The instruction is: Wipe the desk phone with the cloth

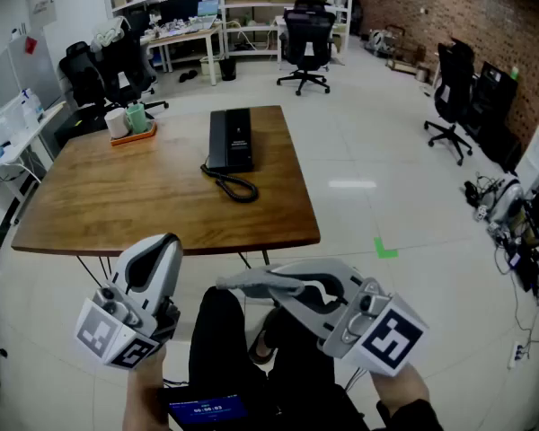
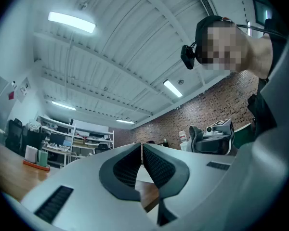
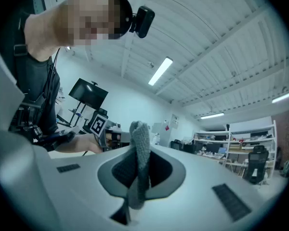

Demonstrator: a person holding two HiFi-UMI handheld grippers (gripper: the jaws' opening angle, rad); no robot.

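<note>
right gripper (image 1: 225, 283) holds cloth (image 3: 139, 160) | left gripper (image 1: 166, 241) jaws together, empty | phone (image 1: 231, 139) far ahead, long side pointing away

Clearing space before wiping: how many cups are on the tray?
2, both on the tray: a white cup at left, a green cup right beside it; none seems hidden.

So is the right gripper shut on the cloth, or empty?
Shut on it. The right gripper has the grey cloth pinched between its jaws, seen in its own view.
</note>
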